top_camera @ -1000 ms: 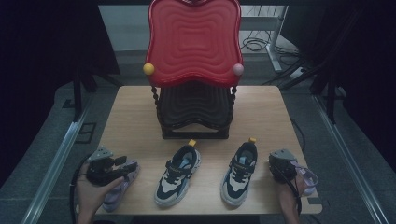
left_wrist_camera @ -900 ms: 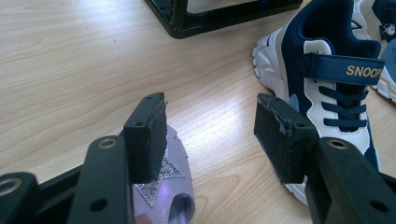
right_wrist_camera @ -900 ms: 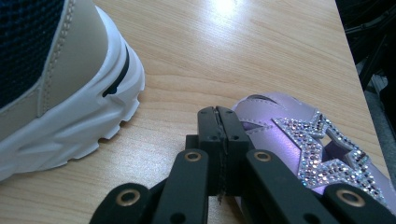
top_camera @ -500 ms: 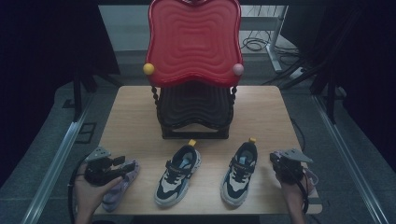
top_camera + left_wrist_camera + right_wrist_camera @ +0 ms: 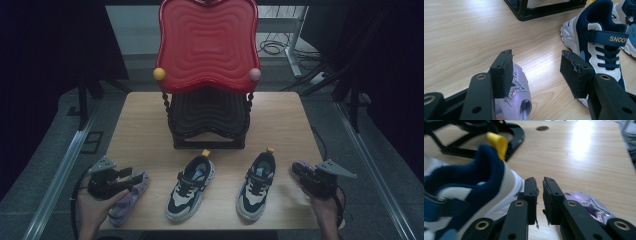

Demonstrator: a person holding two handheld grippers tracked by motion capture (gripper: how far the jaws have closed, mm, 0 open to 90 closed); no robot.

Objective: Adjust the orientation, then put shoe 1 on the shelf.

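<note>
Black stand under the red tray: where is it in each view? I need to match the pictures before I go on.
High view: black stand at the centre, towards the table's far side.
Left gripper view: its base frame along the top edge, above the jaws.
Right gripper view: blurred, at the top left, behind the sneaker's heel.
Shared landmark: the wooden table it stands on.

2 sneakers [image 5: 222, 186] before rack [image 5: 209, 122], between sandals [image 5: 125, 197]
</note>
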